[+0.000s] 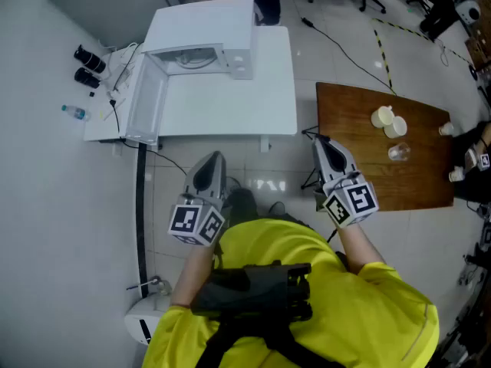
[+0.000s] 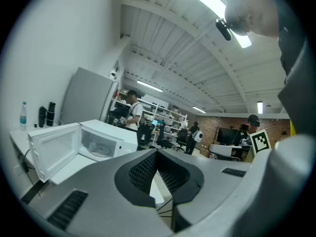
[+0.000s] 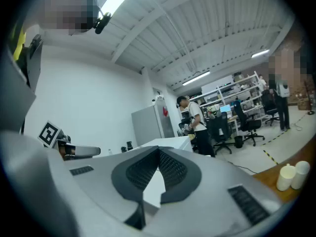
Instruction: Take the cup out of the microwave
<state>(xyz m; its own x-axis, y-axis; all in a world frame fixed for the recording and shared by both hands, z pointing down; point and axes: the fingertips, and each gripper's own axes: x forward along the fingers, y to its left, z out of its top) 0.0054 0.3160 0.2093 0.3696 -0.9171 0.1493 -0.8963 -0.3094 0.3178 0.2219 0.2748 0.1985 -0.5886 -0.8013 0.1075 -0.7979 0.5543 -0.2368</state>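
The white microwave (image 1: 201, 33) stands at the back of a white table (image 1: 230, 106), its door (image 1: 146, 102) swung open to the left. Its cavity shows a glass turntable (image 2: 101, 147); I can make out no cup inside. My left gripper (image 1: 213, 159) and right gripper (image 1: 322, 142) are held close to my body, short of both tables, pointing roughly level. In the left gripper view my left gripper (image 2: 157, 154) has its pads together with nothing between them. My right gripper (image 3: 159, 152) is likewise shut and empty.
At the right stands a wooden table (image 1: 360, 175) with two white cups (image 1: 382, 116) and a clear glass (image 1: 397, 153). Black bottles (image 1: 88, 56) and a water bottle (image 1: 75, 112) sit on the white table's left end. Another person (image 2: 132, 110) stands behind the microwave.
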